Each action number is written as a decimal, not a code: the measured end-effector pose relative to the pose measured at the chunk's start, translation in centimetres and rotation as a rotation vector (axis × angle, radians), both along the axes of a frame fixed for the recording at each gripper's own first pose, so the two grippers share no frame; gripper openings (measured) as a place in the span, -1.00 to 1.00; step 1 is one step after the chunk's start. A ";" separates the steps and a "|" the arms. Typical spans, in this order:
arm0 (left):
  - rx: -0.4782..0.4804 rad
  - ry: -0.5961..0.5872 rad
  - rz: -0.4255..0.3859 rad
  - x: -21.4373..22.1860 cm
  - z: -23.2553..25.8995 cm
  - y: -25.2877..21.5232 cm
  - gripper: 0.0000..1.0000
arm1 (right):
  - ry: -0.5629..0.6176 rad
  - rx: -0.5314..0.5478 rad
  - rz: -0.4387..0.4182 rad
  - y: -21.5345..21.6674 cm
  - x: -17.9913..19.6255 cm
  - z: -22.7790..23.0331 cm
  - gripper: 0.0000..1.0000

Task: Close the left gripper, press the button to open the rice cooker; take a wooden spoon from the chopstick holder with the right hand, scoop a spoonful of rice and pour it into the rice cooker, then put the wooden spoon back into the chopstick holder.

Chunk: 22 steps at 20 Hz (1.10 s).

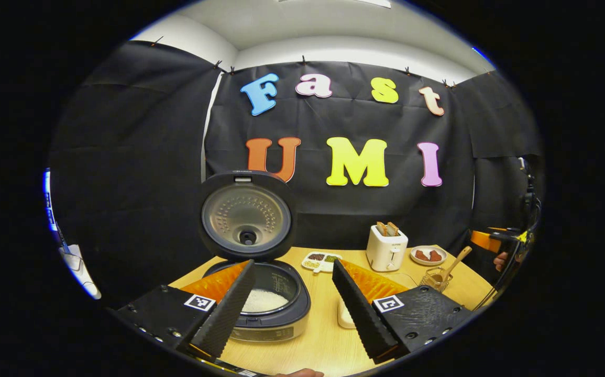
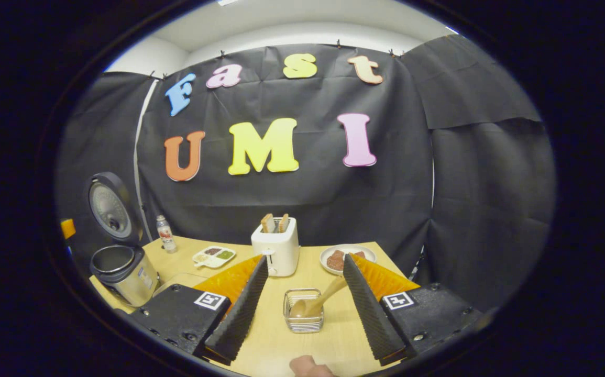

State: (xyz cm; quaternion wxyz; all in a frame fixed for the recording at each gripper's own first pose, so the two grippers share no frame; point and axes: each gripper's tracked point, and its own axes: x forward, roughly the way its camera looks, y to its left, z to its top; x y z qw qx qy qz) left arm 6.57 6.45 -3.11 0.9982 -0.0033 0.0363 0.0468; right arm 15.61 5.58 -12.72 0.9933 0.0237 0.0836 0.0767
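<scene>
Your left gripper (image 1: 293, 293) is spread wide, nothing between the fingers. It sits low over the wooden table (image 1: 328, 340), aimed at the rice cooker (image 1: 260, 306). Cooker lid (image 1: 246, 214) stands up, fully open, inner side facing you. White rice (image 1: 264, 300) lies in the inner pot. The left finger (image 1: 226, 314) of that gripper covers the cooker's near left rim in the left gripper view; whether it touches, can't tell.

Your right gripper (image 2: 306, 303) is also open, empty. Between its fingers on the table sits the wire chopstick holder (image 2: 304, 317), apart from both fingers. The wooden spoon (image 2: 315, 303) is in the holder, bowl down, handle leaning up toward the right finger (image 2: 367, 314); the handle tip goes behind that finger, contact unclear.

Around it: white toaster (image 2: 277, 246) with two slices (image 2: 274, 222) sticking up, straight behind the holder. Plate (image 2: 345, 257) with reddish-brown pieces to the toaster's right, near the table's back edge. Small divided dish (image 2: 214, 256) with mixed contents left of the toaster. Bottle (image 2: 165, 234) upright at the back left, just beside the cooker. A pale low thing (image 1: 345, 317) sits behind the left gripper's right finger, mostly hidden, can't identify it.

In the left gripper view the holder and spoon are far right on the table, well apart from the cooker, with the toaster and dish between them farther back.
</scene>
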 end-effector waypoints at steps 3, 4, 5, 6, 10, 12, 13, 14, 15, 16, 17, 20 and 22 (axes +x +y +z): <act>0.027 -0.040 0.038 1.7 2.6 2.0 0.89 | -0.015 -0.005 0.014 -0.2 -2.6 0.1 0.82; 0.033 -0.043 0.041 2.5 3.1 2.5 0.88 | -0.011 -0.007 0.025 -0.2 -3.4 -0.1 0.87; 0.038 -0.038 0.038 3.3 3.4 2.8 0.88 | -0.006 -0.009 0.036 -0.2 -4.2 -0.4 0.83; 0.052 -0.028 0.045 4.1 3.6 3.5 0.88 | -0.006 -0.009 0.046 -0.2 -5.0 -0.6 0.87; 0.103 -0.046 0.087 7.2 6.8 6.1 0.88 | -0.023 0.007 0.066 -0.5 -7.6 -1.1 0.87; 0.114 -0.068 0.083 8.8 8.6 6.5 0.89 | -0.023 -0.004 0.081 -0.4 -8.3 -1.8 0.83; 0.117 -0.078 0.084 9.6 9.3 6.8 0.89 | -0.014 -0.014 0.089 -0.5 -8.6 -2.1 0.83; 0.115 -0.087 0.093 10.4 9.9 7.5 0.89 | -0.002 -0.031 0.103 -0.5 -8.8 -2.4 0.85; 0.115 -0.108 0.093 11.4 10.8 7.8 0.90 | 0.000 -0.040 0.109 -0.6 -9.1 -2.4 0.87; 0.112 -0.139 0.089 12.1 11.8 7.9 0.90 | -0.008 -0.046 0.110 -1.0 -8.9 -1.7 0.87; 0.106 -0.148 0.096 13.0 12.4 8.4 0.91 | -0.022 -0.053 0.109 -1.3 -9.0 -1.2 0.87; 0.092 -0.161 0.127 16.2 12.9 10.5 0.91 | -0.043 -0.064 0.105 -1.9 -8.9 -0.9 0.87; 0.078 -0.151 0.141 18.4 12.7 11.7 0.91 | -0.044 -0.064 0.100 -2.3 -8.6 -1.1 0.87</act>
